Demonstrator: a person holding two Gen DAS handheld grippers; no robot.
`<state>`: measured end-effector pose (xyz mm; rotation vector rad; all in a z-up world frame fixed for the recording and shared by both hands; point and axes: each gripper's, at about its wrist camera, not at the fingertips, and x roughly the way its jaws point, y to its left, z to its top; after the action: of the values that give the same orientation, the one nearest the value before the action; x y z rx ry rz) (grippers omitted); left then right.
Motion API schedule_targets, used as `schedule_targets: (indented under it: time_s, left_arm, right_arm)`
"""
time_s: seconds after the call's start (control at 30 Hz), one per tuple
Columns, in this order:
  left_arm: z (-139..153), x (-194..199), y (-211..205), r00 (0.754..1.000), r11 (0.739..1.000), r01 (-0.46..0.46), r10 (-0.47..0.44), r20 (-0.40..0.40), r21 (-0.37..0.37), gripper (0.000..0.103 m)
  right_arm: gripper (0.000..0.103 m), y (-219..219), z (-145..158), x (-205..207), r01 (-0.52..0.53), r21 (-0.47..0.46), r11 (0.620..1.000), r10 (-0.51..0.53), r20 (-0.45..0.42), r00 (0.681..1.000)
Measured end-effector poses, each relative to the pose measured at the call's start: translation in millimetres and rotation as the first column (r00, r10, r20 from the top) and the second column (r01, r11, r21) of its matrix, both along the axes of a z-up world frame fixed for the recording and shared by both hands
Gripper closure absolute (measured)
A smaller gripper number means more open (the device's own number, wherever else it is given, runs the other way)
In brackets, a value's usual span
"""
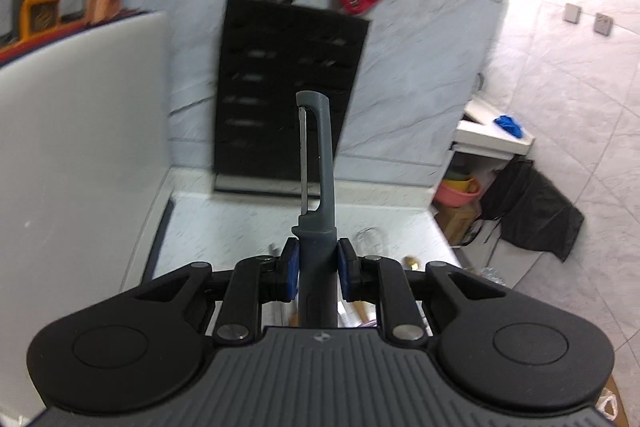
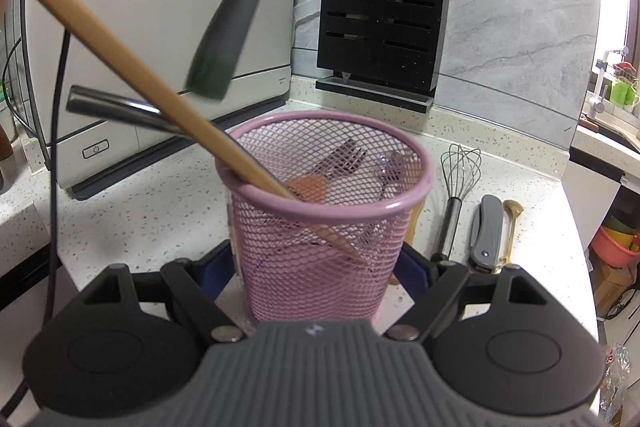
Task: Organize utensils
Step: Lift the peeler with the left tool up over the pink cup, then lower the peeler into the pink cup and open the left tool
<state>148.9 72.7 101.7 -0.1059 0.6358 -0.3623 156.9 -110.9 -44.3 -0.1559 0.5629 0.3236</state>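
The grey plastic peeler with a slim steel blade (image 1: 316, 163) is clamped by its handle in the left claw (image 1: 316, 269), the 2 blue pads pressed against either side so the blade end stands straight ahead, clear of the tabletop (image 1: 240, 215). Seen from the right wrist, the same peeler (image 2: 224, 27) hangs high and to the left of the pink wire-mesh cup (image 2: 328, 211), handle end pointing down; holding it by the handle this way looks meant for dropping it into the cup.

The right claw (image 2: 320, 267) stands wide with a finger on each side of the cup's base, apparently to steady it; whether the pads actually press on the mesh cannot be told, since the cup hides the contact.

Already leaning in the cup are a long wooden-handled utensil (image 2: 100, 39), a shiny steel handle (image 2: 120, 109) and 2 forks (image 2: 340, 159). A steel balloon whisk (image 2: 458, 187), a grey folding knife (image 2: 488, 231) and a brass-coloured tool (image 2: 512, 223) lie on the tabletop to its right, presumably waiting their turn.

Motion blur smears the peeler in the right view. The black slotted knife block (image 1: 288, 91) is soft in the left view, its handles cut off above.
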Motion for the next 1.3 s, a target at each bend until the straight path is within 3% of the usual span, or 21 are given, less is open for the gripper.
schedule_targets:
  time_s: [0.2, 0.57, 0.73, 0.9, 1.03, 1.2, 1.3]
  left_arm:
    - [-10.5, 1.7, -26.6, 0.997, 0.997, 0.077, -0.077, -0.009, 0.011, 0.081]
    - [-50.8, 13.2, -38.6, 0.991, 0.993, 0.117, -0.118, -0.060, -0.018, 0.081]
    - [-50.1, 0.5, -34.8, 0.992, 0.992, 0.122, -0.122, -0.019, 0.001, 0.081]
    - [-45.9, -5.4, -24.0, 0.991, 0.992, 0.129, -0.129, -0.038, 0.002, 0.080]
    - [-47.6, -19.1, -22.9, 0.990, 0.989, 0.142, -0.141, -0.027, 0.051, 0.080]
    - [-60.9, -25.9, -24.7, 0.982, 0.980, 0.176, -0.168, -0.088, 0.096, 0.079]
    - [-64.4, -33.7, -21.7, 0.986, 0.981, 0.159, -0.152, -0.070, 0.112, 0.075]
  right_arm:
    - [0.021, -0.9, -0.3, -1.0, -0.003, 0.002, 1.000, 0.003, 0.002, 1.000]
    - [0.021, -0.8, -1.4, -2.8, -0.007, 0.004, 1.000, 0.007, 0.006, 1.000]
    - [0.021, -0.2, -1.4, -3.0, -0.007, 0.005, 1.000, 0.007, 0.007, 1.000]
    - [0.021, -0.2, -1.6, -2.7, -0.007, 0.006, 1.000, 0.007, 0.006, 1.000]
    - [0.021, -0.4, -1.7, -2.6, -0.007, 0.006, 1.000, 0.007, 0.005, 1.000]
    - [0.021, -0.6, -1.7, -2.7, -0.008, 0.006, 1.000, 0.007, 0.005, 1.000]
    - [0.021, -0.3, -2.0, -2.7, -0.007, 0.005, 1.000, 0.007, 0.006, 1.000]
